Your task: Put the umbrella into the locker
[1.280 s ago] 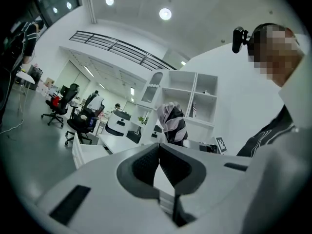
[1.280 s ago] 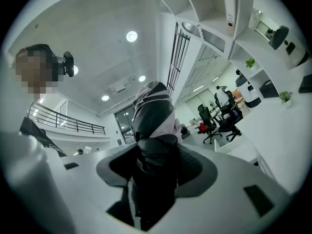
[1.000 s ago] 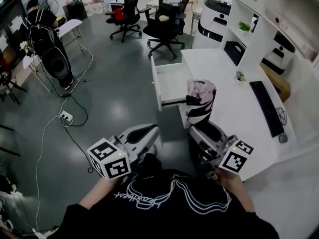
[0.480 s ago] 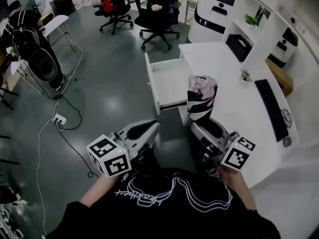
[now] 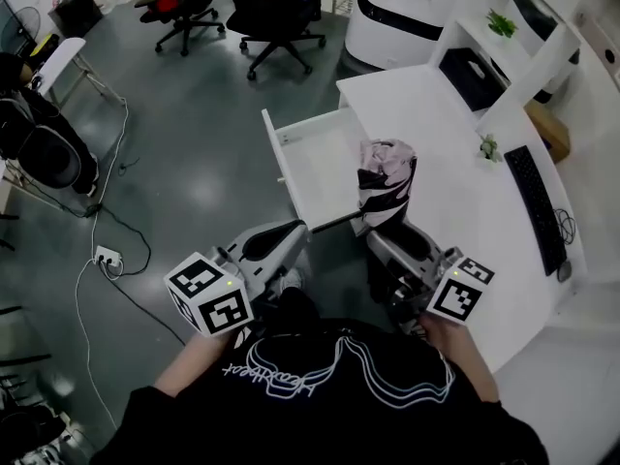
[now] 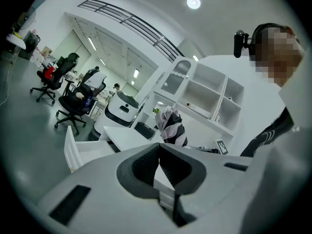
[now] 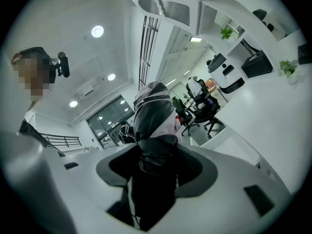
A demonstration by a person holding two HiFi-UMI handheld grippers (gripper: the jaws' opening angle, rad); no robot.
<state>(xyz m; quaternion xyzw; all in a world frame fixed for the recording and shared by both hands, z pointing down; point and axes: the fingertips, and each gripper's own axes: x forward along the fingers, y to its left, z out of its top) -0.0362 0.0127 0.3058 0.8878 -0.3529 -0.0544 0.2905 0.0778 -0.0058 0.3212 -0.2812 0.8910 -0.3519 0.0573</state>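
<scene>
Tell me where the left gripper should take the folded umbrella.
Probably mid-canopy on the umbrella, coming from the person's left: the right gripper is shut on its black lower end, the folded bundle stands free beyond it, and the left gripper, jaws together, sits on that side.

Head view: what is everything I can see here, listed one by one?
umbrella: one, pink, black and white, folded, upright in the right tool
drawer: one, white, open, left of the umbrella
desk: one, white, right side
keyboard: one, black, on the desk
office chairs: two, black, far floor
power strip: one, white, floor at left
left tool: one, white, shut, empty
right tool: one, white, shut on the umbrella
</scene>
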